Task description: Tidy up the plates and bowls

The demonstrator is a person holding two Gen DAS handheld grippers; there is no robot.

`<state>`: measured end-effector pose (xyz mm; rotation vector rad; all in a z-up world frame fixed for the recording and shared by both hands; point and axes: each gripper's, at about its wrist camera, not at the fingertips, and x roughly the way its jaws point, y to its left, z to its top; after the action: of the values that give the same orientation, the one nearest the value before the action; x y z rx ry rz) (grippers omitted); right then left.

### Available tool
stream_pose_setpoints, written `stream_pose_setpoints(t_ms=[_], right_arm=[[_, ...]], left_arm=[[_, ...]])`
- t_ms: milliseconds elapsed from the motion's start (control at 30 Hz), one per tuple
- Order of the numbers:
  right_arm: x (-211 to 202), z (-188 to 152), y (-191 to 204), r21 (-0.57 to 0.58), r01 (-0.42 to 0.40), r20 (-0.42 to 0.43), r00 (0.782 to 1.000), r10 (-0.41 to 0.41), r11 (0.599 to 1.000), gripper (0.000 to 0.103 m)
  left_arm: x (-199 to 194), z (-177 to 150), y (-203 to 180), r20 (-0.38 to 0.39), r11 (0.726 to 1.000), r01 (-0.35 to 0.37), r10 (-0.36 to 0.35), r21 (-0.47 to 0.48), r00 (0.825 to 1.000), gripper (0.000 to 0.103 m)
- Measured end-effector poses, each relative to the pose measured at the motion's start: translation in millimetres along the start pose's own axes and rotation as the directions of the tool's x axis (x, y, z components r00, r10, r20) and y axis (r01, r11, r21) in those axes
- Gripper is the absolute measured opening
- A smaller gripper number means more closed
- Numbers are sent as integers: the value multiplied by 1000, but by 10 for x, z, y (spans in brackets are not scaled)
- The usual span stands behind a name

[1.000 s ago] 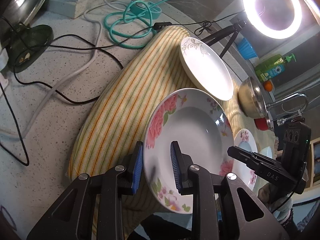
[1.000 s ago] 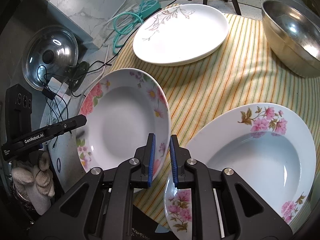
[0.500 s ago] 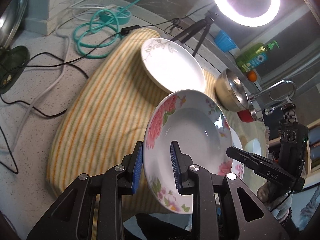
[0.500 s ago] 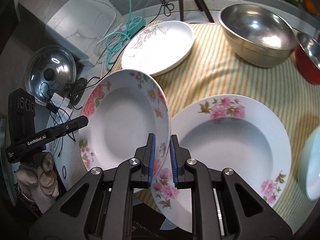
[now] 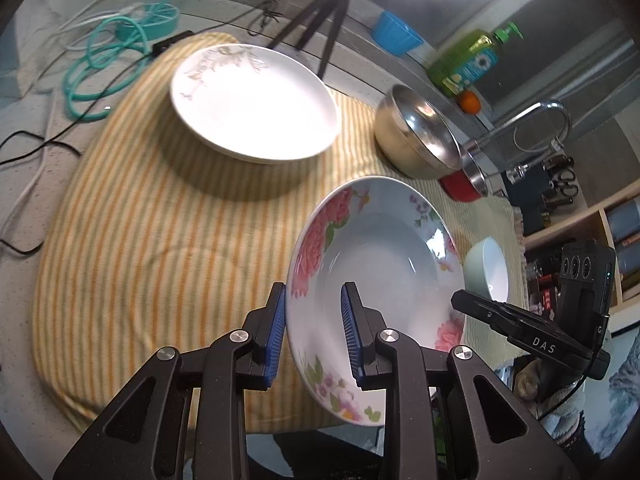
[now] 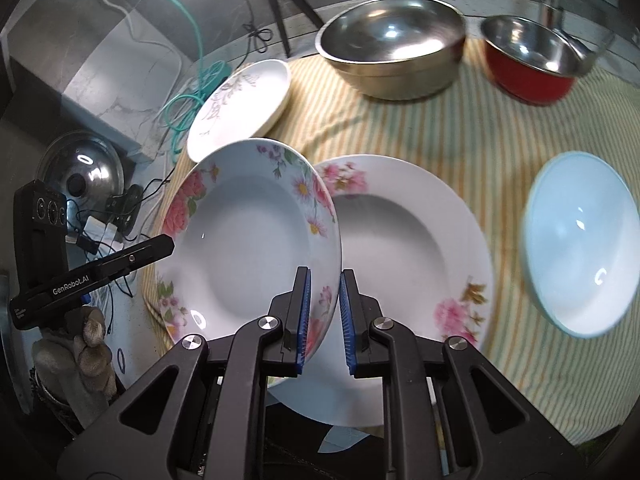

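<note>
- The left tool (image 5: 312, 332) is clamping the near rim of the rose-patterned deep plate (image 5: 376, 276), its blue pads closed in on the rim from both sides.
- The right tool (image 6: 323, 320) is gripping the opposite rim of that same plate (image 6: 248, 240), jaws nearly together with only the thin edge between them.
- The plate is hanging tilted in the air between the two tools, clear of the striped cloth (image 5: 160, 232) that is covering the desk (image 5: 24, 160).
- In the right wrist view, it is hovering partly over a second deep plate with pink flowers (image 6: 408, 240), which is lying flat on the cloth.
- A shallow white plate with a faint grey sprig (image 5: 256, 104) is sitting further back on the cloth, well apart from the lifted one.
- A large steel bowl (image 6: 392, 40) and a smaller red-sided steel bowl (image 6: 528, 60) are standing side by side at the far edge of the cloth.
- A pale blue bowl (image 6: 580, 240) is resting on the cloth to the right of the pink-flowered plate, looking blurred.
- A gloved hand (image 6: 80, 356) is holding the left tool's handle at the left edge of the right wrist view.
</note>
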<state>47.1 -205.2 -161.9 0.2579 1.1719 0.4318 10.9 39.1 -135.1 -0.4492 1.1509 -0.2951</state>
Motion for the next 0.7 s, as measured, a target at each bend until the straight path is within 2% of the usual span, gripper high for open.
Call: stream_pose_setpoints(t_ms=[367,700], right_arm=[[-102,-146,-405,83,56,6,998,-57,995,15],[-114,-206,-650,114,90,-3,996,-90,989,15]], left_arm=[[321,-29,-323,-73,998,25,-21,62,997,25],[473,-59,-500,-102,995,28,-18,97,995,25]])
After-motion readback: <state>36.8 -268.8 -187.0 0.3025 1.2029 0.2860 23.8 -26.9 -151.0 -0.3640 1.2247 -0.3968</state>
